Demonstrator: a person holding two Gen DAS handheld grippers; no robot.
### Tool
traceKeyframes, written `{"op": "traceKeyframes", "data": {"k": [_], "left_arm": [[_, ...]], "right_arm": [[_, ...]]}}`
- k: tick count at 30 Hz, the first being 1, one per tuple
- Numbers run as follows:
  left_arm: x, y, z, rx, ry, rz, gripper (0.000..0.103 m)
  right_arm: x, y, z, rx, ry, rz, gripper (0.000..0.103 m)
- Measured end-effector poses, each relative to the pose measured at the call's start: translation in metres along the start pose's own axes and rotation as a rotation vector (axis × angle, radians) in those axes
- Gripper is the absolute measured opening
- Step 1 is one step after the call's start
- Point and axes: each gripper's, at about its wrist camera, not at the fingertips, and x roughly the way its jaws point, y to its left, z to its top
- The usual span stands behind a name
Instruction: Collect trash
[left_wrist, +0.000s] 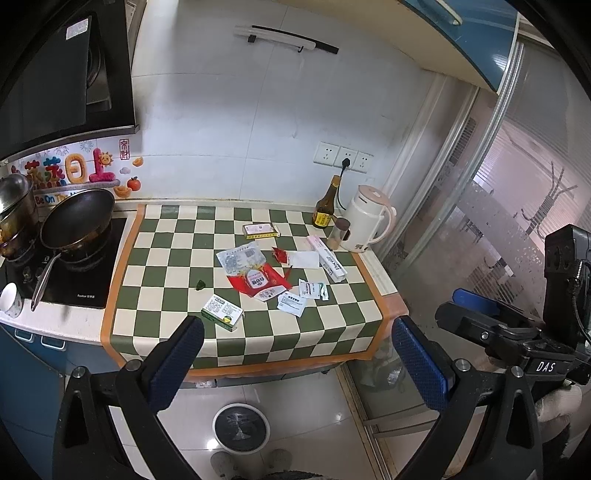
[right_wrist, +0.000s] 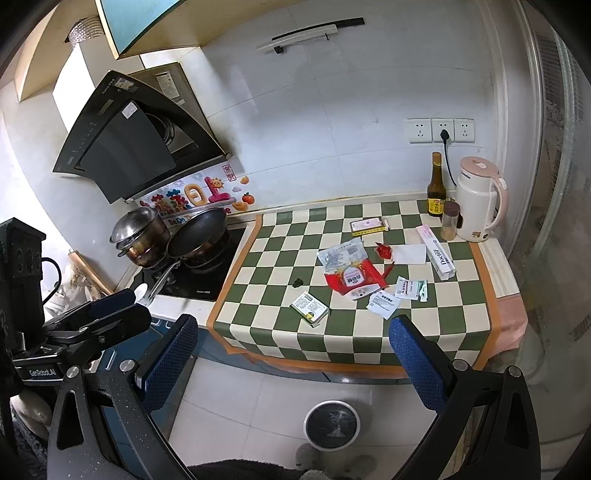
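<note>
i'm at the start of the pickup: both claws hang in front of the desk (left_wrist: 118, 295), above the floor, and nothing is collected yet. my left claw (left_wrist: 295, 354) is spread wide and empty, and my right claw (right_wrist: 295, 354) is spread wide and empty too. the trash lies scattered on the checked cloth (right_wrist: 461, 325): a green box (right_wrist: 309, 305) nearest the front edge, a red packet (right_wrist: 354, 278) in the middle with a clear bag (right_wrist: 341, 254) overlapping its far side, white sachets (right_wrist: 384, 303) just right of it, a long box (right_wrist: 437, 254) near the kettle (right_wrist: 476, 201), a white sheet (right_wrist: 408, 254), a red scrap (right_wrist: 382, 250) and a flat box (right_wrist: 367, 224) further back. the bin (right_wrist: 331, 422) stands on the floor below the front edge. next, i judge, i should bring one claw over the green box, since it is closest and stiff, and close across its narrow sides; the flat sachets will likely need a pinch at an edge.
</note>
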Motion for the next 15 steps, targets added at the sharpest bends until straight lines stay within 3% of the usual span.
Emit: {"op": "traceKeyframes", "data": {"k": [15], "left_arm": [[-0.0048,0.0072,0.0017,-0.007,-0.003,0.005,0.103]], "right_arm": [[0.0033,0.0090,-0.0012,-0.013,0.007,0.014,0.103]]}}
